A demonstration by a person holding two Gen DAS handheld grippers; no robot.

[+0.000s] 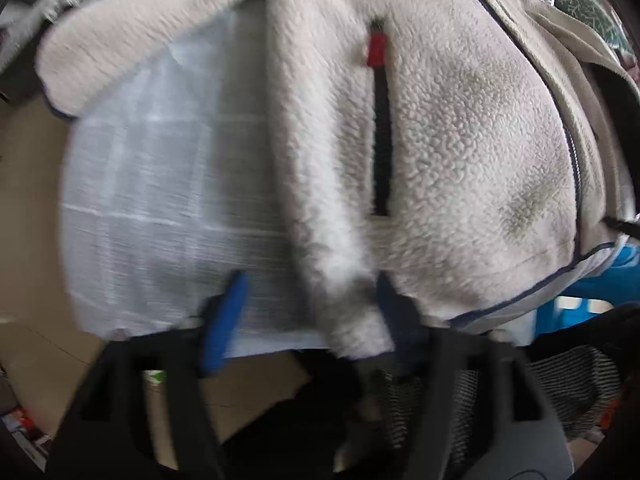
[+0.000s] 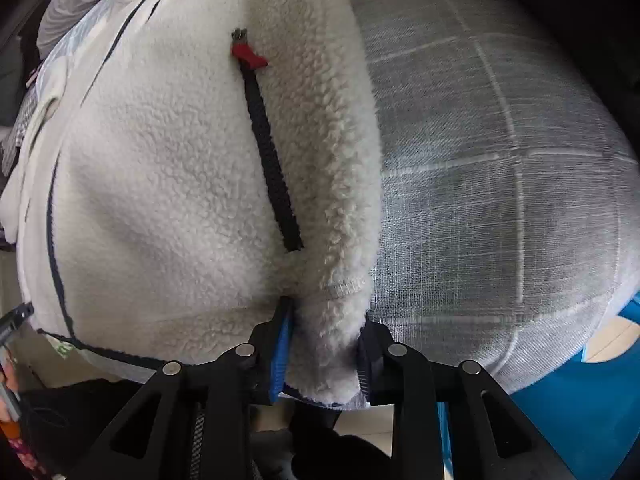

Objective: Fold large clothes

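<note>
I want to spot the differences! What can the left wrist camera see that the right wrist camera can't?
Only the left view shows the jacket's long sleeve and a green-patterned cushion. Only the right view shows the right gripper squeezing the fleece jacket at its hem corner. Both show the jacket, a red zipper pull and the grey checked cloth.

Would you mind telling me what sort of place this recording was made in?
Probably a lived-in room at home. A fleece jacket lies on a grey checked cloth, patterned cushions sit behind it, and pale tiled floor shows below.
</note>
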